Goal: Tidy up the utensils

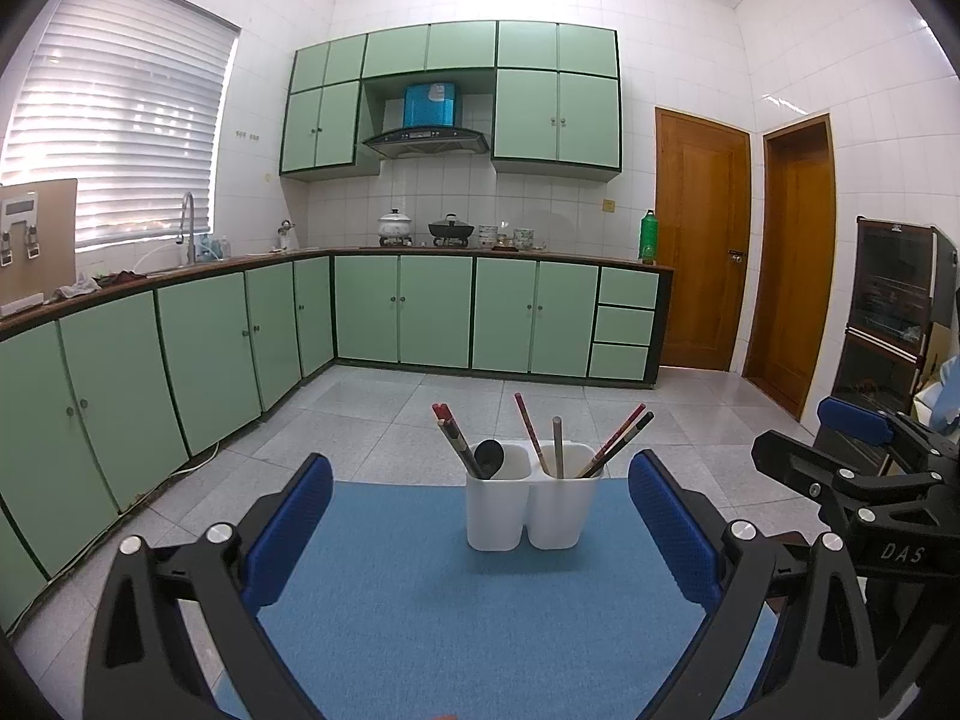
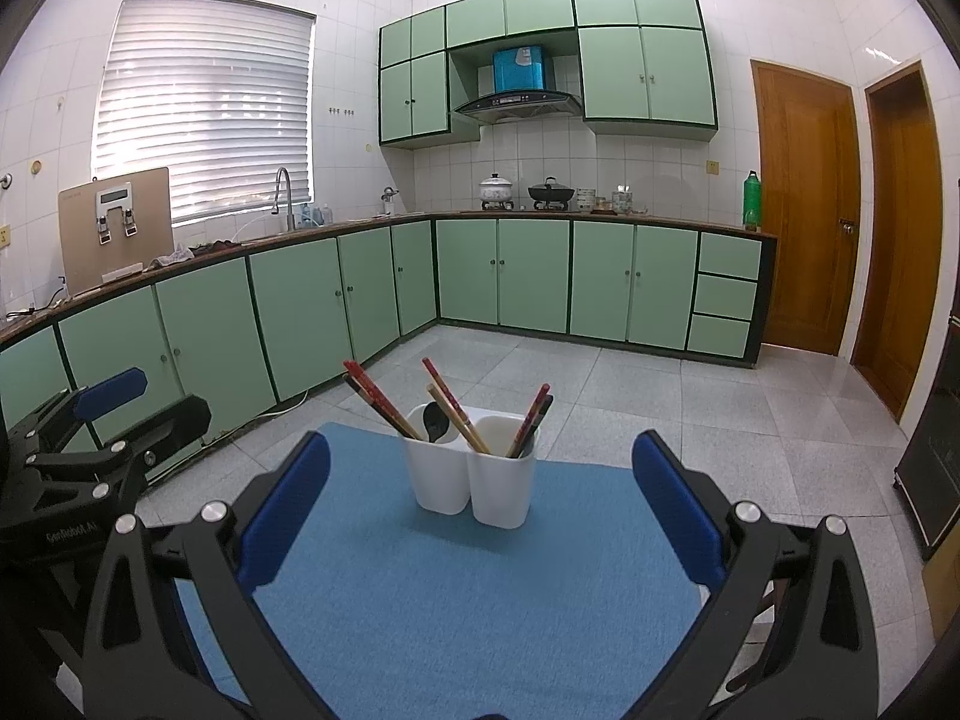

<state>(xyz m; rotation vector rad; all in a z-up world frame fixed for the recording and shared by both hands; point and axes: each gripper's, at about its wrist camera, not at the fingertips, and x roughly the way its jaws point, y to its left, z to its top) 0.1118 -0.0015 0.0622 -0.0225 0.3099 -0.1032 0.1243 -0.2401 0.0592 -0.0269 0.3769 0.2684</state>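
Observation:
A white two-compartment utensil holder [image 1: 531, 510] stands upright at the far end of a blue mat [image 1: 420, 612]; it also shows in the right wrist view [image 2: 474, 483]. Its left compartment holds a black spoon [image 1: 489, 457] and chopsticks [image 1: 453, 435]. Its right compartment holds several red and brown chopsticks [image 1: 612, 441]. My left gripper [image 1: 480, 534] is open and empty, hovering over the mat short of the holder. My right gripper [image 2: 480, 516] is open and empty, likewise short of the holder. Each gripper shows at the edge of the other's view.
The mat [image 2: 456, 600] lies on a raised surface over a grey tiled floor. Green cabinets [image 1: 420, 312] line the far wall and left side. Two wooden doors [image 1: 702, 240] stand at the right. A dark cabinet [image 1: 894, 312] stands at far right.

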